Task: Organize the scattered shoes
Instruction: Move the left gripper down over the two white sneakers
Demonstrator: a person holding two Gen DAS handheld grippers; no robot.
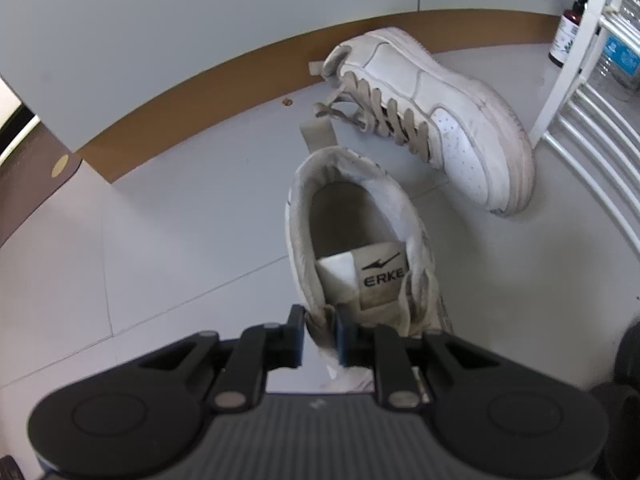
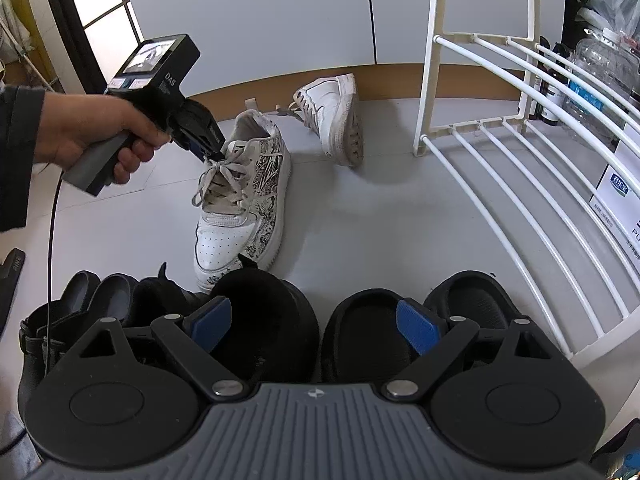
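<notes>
2 grippers show. At left, the left gripper (image 2: 214, 152) has its jaws clenched on the printed white sneaker (image 2: 240, 208), apparently at the tongue or laces, its sole near the floor (image 2: 360, 216). Farther right, the right gripper (image 2: 316, 326) hangs released, jaws wide, over black slippers (image 2: 360, 332); another white sneaker (image 2: 336, 116) lies beside the rack (image 2: 520, 184).

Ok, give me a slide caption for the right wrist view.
Left hand-held gripper grips the printed white sneaker by its collar; the right hand-held gripper hangs open over black slippers.
</notes>
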